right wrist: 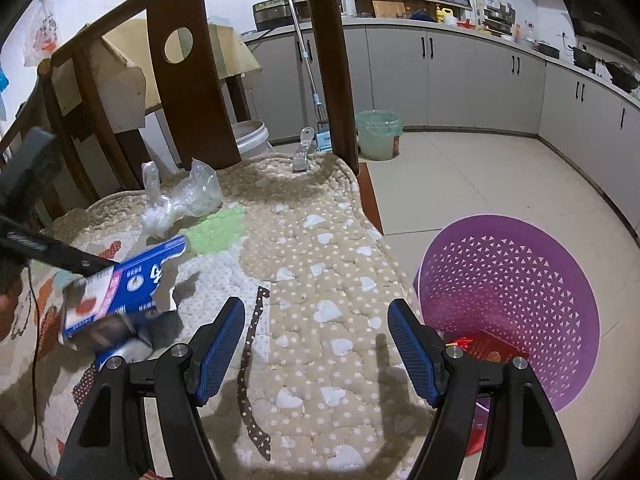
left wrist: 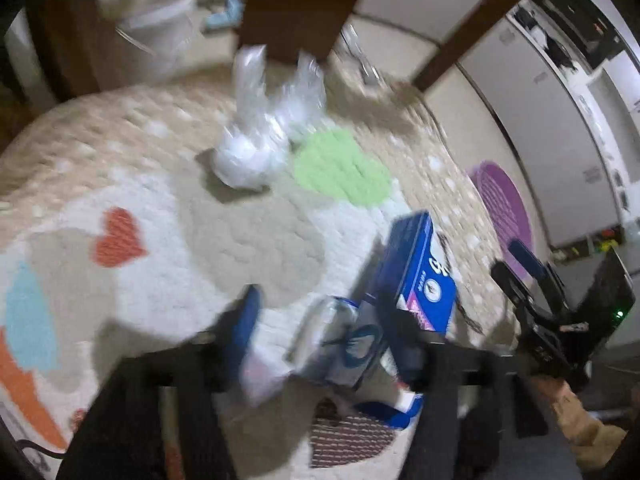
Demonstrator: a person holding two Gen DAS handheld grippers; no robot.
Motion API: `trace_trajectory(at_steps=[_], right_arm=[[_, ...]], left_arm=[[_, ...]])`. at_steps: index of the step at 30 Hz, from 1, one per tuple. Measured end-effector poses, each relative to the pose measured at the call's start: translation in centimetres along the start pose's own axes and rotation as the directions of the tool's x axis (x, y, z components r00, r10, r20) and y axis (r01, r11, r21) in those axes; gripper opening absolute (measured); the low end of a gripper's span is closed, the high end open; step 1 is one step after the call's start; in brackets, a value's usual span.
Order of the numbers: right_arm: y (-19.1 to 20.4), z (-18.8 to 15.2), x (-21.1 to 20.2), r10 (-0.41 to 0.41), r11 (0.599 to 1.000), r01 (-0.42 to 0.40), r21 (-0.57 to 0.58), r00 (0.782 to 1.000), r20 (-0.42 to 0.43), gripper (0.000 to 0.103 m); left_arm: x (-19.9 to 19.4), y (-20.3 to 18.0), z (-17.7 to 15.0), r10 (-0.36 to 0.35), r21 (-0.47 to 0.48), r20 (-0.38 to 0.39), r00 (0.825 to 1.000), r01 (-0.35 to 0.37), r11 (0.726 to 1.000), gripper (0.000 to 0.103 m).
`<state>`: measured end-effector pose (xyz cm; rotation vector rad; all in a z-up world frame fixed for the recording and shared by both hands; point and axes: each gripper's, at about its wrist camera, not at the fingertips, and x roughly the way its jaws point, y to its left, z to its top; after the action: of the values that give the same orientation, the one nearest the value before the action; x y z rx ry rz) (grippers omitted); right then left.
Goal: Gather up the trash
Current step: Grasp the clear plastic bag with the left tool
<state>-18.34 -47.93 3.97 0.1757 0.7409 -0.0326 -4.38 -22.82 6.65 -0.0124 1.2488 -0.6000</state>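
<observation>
My left gripper (left wrist: 320, 332) is shut on a bundle of trash: a blue carton (left wrist: 416, 268) with crumpled wrappers (left wrist: 344, 344), held just above the quilted cushion (left wrist: 248, 232). The right wrist view shows the same carton (right wrist: 132, 284) at the left, in the left gripper's black fingers (right wrist: 60, 256). A crumpled clear plastic bag (left wrist: 264, 140) lies on the cushion near the chair back; it also shows in the right wrist view (right wrist: 180, 200). My right gripper (right wrist: 316, 340) is open and empty over the cushion's right edge, next to the purple basket (right wrist: 512, 284).
The purple perforated basket stands on the tiled floor right of the seat and holds red trash (right wrist: 484, 344). Dark wooden chair-back slats (right wrist: 332, 60) rise behind the cushion. A green-lined bin (right wrist: 378, 134), a white bucket (right wrist: 252, 138) and a mop stand beyond. Grey kitchen cabinets line the wall.
</observation>
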Motion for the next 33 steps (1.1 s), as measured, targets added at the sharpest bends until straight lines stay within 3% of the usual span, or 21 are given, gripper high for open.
trace_trajectory(at_steps=[5,7,11,14,18,19,20,21,22,27,33], right_arm=[[-0.2,0.0,0.0,0.020,1.000,-0.020,0.017,1.000,-0.007,0.078],[-0.1,0.0,0.0,0.028,0.999,-0.027,0.017,1.000,-0.009,0.078],[0.0,-0.2,0.1,0.028,1.000,-0.028,0.008,1.000,-0.014,0.078],[-0.2,-0.3,0.5,0.024,1.000,-0.024,0.009,0.999,-0.028,0.078],[-0.6,-0.2,0.9,0.032,0.999,-0.031,0.032,0.999,-0.044,0.078],[-0.6,-0.2,1.1,0.034,0.999,-0.032,0.037,0.998,-0.050,0.078],[-0.6,-0.2,1.2,0.033,0.999,-0.031,0.038,0.998,-0.054,0.078],[-0.6,-0.2,1.3,0.033,0.999,-0.031,0.037,0.998,-0.056,0.078],[-0.5,-0.2,1.4,0.033,0.999,-0.031,0.036,0.998,-0.060,0.078],[0.0,-0.1,1.4,0.045,0.999,-0.043,0.029,0.997,-0.063,0.078],[1.2,-0.4,1.7,0.046,0.999,-0.048,-0.017,0.997,-0.068,0.078]], left_arm=[[-1.6,2.9,1.8,0.048,-0.126,0.095,0.994,-0.036,0.991,0.069],[-1.6,3.7,3.5,0.124,-0.125,0.154,0.980,-0.105,0.987,0.072],[0.4,2.8,6.8,0.229,-0.015,0.208,0.951,-0.231,0.973,0.076],[3.5,0.7,8.6,0.271,0.143,0.167,0.948,-0.296,0.944,0.077],[7.2,-0.2,10.1,0.316,0.224,0.124,0.941,-0.337,0.914,0.077],[8.0,-0.3,10.4,0.325,0.224,0.104,0.940,-0.340,0.913,0.075],[8.8,0.1,10.5,0.337,0.195,0.061,0.939,-0.343,0.919,0.046],[9.1,0.3,10.5,0.323,0.172,0.047,0.945,-0.326,0.929,0.031],[8.5,0.5,10.4,0.294,0.151,0.059,0.954,-0.299,0.942,0.029],[2.7,2.4,7.7,0.237,0.038,0.133,0.962,-0.244,0.969,0.026],[-6.9,5.2,-0.4,0.221,-0.125,0.270,0.937,-0.194,0.973,0.026]])
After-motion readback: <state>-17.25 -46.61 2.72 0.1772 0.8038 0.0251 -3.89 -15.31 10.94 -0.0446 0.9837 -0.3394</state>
